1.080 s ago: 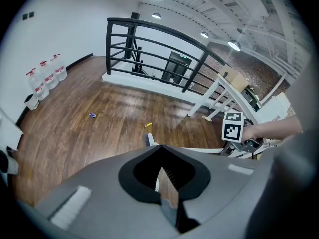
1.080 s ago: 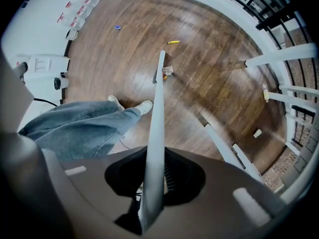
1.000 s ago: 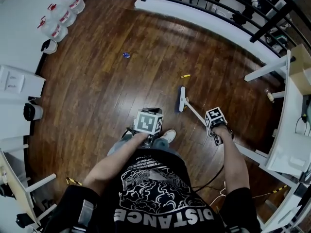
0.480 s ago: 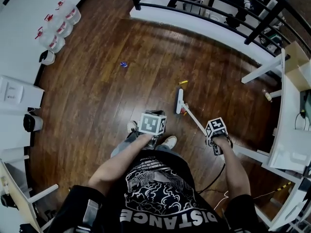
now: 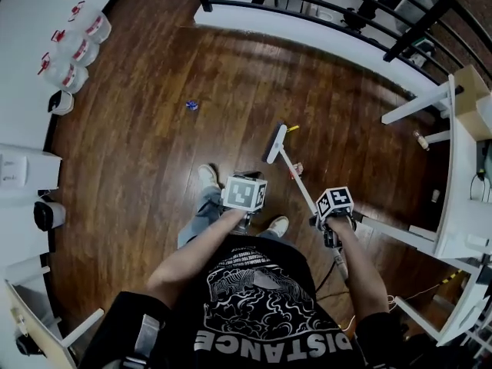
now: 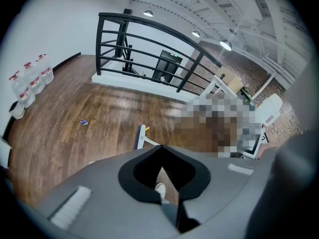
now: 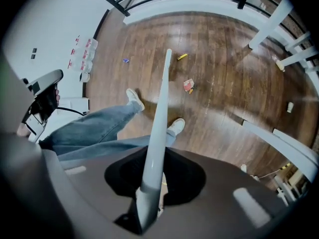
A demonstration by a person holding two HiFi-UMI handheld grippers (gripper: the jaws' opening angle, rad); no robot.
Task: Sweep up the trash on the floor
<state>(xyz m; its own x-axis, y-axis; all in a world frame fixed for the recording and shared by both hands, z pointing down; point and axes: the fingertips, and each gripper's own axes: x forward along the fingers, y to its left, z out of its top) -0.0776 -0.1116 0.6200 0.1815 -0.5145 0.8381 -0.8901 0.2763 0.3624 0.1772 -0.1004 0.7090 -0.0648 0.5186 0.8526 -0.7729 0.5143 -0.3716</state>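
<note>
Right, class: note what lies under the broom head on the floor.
The bristles of the broom head cover the floor beneath, so nothing there shows. Just beyond it, apart, lies a yellow scrap; a red wrapper lies beside the handle.

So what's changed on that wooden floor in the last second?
The person stepped forward: the white shoe is now planted ahead. The white-headed broom was pushed forward, from short of the small yellow scrap to just beside it. Unchanged: the right gripper stays clamped on the broom's pale handle, and the blue scrap lies untouched.
</note>
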